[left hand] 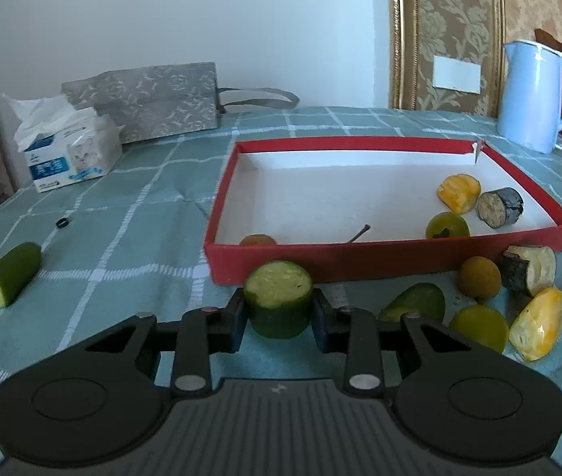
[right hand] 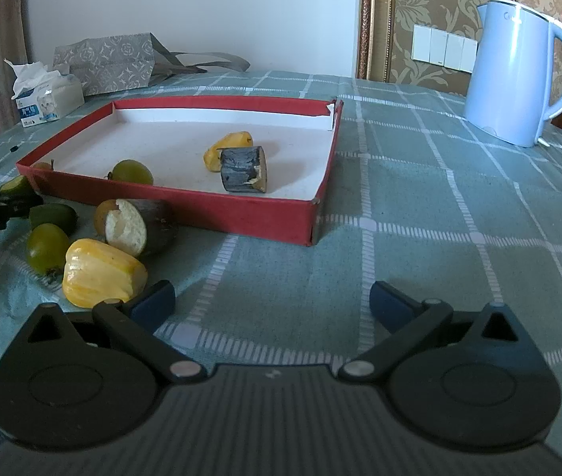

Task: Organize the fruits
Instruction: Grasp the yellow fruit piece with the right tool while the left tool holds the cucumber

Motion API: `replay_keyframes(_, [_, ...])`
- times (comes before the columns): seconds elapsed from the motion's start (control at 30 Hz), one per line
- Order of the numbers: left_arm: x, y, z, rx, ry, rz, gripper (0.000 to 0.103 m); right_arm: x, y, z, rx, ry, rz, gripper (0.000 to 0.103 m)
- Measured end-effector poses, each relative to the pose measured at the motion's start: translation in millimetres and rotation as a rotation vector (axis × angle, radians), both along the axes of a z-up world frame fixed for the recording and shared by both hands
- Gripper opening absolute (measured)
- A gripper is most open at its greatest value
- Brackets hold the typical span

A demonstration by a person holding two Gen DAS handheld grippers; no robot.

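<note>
A green cucumber chunk [left hand: 279,303] is clamped between the fingers [left hand: 237,319] of the left gripper [left hand: 279,317], cut face up, on the checked tablecloth of the table [left hand: 130,238] just in front of the near wall of the red box [left hand: 384,261]. The pick-up step is therefore judged to be in hand, with the grasp made but the piece not yet lifted. The right gripper [right hand: 271,301] is held with its fingers spread wide and nothing between them, above bare cloth beside a yellow fruit piece [right hand: 100,273]. Inside the box a yellow piece [left hand: 457,192], a dark-skinned cut piece [left hand: 499,206] and a green round fruit [left hand: 447,225] are already lying; a small brownish fruit [left hand: 257,240] is partly hidden behind the near wall. Outside, near the box's front, another cucumber end [left hand: 13,273], a round brown fruit [left hand: 478,277], a dark-skinned piece with pale flesh [left hand: 529,273], a green round fruit [left hand: 479,327] and further green fruit [left hand: 416,303] are left. Next, the chunk would need to be raised clear of the wall, carried over it and released on the white floor of the box.
</note>
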State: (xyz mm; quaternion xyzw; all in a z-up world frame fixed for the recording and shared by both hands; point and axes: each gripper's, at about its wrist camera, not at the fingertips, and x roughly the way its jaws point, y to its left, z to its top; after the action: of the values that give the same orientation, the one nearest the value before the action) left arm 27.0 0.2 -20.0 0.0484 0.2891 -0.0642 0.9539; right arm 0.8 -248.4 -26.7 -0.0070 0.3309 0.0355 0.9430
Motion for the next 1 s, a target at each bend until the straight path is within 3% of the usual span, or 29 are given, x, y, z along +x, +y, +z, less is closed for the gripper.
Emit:
replay_keyframes(0.1, [-7,5,1,-0.006,-0.011,0.023,0.032,-3,0,1,0.008,-0.014,0.005,0.103])
replay_keyframes(0.23, [-4,11,0,-0.036,0.017,0.035,0.032,-16,8,7,0.043,-0.063,0.098,0.103])
replay_keyframes(0.37, [-4,10,0,-0.032,0.017,0.034,0.032,-32,29,12,0.009,-0.117,0.154,0.103])
replay_keyframes(0.7, [-4,10,-1,-0.035,0.017,0.034,0.032,-15,52,7,0.057,-0.056,0.094,0.098])
replay_keyframes(0.9, [-4,10,-1,-0.035,0.017,0.034,0.032,-15,72,3,-0.024,-0.076,0.102,0.087])
replay_keyframes(1.0, [-4,10,-1,-0.034,0.017,0.034,0.033,-13,79,2,-0.049,-0.065,0.117,0.072])
